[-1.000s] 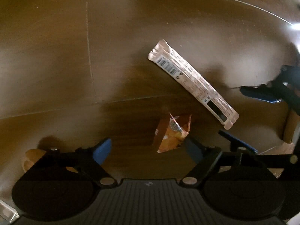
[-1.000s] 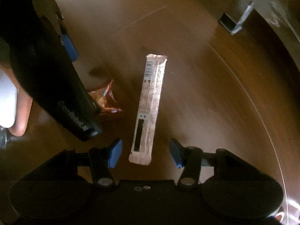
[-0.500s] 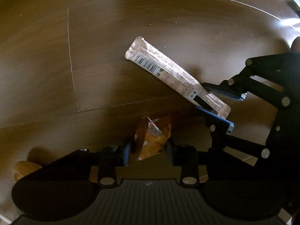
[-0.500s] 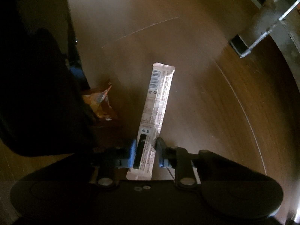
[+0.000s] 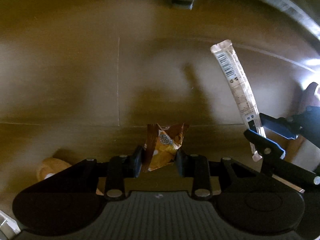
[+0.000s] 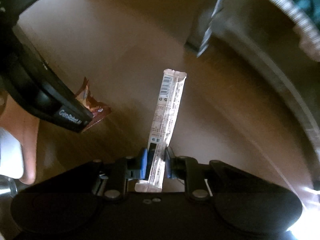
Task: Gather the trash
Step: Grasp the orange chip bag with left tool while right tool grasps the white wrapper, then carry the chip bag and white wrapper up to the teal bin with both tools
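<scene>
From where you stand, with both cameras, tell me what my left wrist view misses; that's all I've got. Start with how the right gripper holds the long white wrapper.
Observer: The right gripper is shut on the long white wrapper, its blue pads pinching the end with the black panel; a short tail pokes out behind them.
Operator: Report the back of my orange snack packet.
Observer: From the right wrist view, the orange snack packet shows a dark maroon side, sticking out past the left gripper.
Operator: Say what's behind my gripper.
Observer: A person's hand is there, at that view's left edge.
</scene>
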`<state>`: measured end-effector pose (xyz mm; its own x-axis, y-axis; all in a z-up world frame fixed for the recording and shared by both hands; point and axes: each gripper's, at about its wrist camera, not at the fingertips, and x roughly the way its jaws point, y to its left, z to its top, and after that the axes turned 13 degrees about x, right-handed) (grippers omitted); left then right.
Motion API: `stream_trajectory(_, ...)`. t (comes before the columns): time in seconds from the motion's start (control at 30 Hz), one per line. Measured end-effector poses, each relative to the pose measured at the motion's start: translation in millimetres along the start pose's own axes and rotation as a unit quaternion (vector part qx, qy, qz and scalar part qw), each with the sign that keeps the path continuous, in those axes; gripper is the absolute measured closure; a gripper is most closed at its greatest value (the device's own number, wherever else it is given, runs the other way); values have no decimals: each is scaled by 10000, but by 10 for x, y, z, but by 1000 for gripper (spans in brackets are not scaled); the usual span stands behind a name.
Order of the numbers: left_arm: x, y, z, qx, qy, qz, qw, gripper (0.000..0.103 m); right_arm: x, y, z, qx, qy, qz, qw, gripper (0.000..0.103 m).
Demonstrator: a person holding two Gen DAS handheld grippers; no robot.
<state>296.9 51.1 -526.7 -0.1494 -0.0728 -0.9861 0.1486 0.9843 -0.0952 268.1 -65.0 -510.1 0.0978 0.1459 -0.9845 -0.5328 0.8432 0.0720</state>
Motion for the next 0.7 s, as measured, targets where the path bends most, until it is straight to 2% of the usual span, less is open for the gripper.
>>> stream_trajectory(0.23,-867,-165,-159,-15,-522,40,9986,70,-911,-5,-35,385,-458,-27,9982,86)
stream_trajectory(0.43,-1636,-208,-536,-107,-1164,33,9931,70,-1819,87,-207,501,-1108,-84,9925,86)
stream_trajectory(0.6,-2308,-287,-833,44,-1836,207,9828,70,-2579,156,-334,450,-1783,-167,9828,86)
stream_trajectory(0.7,-2722,-338,-1003,174,-2297,330,9726,70,-3041,193,-401,445,-2227,-226,9736,86)
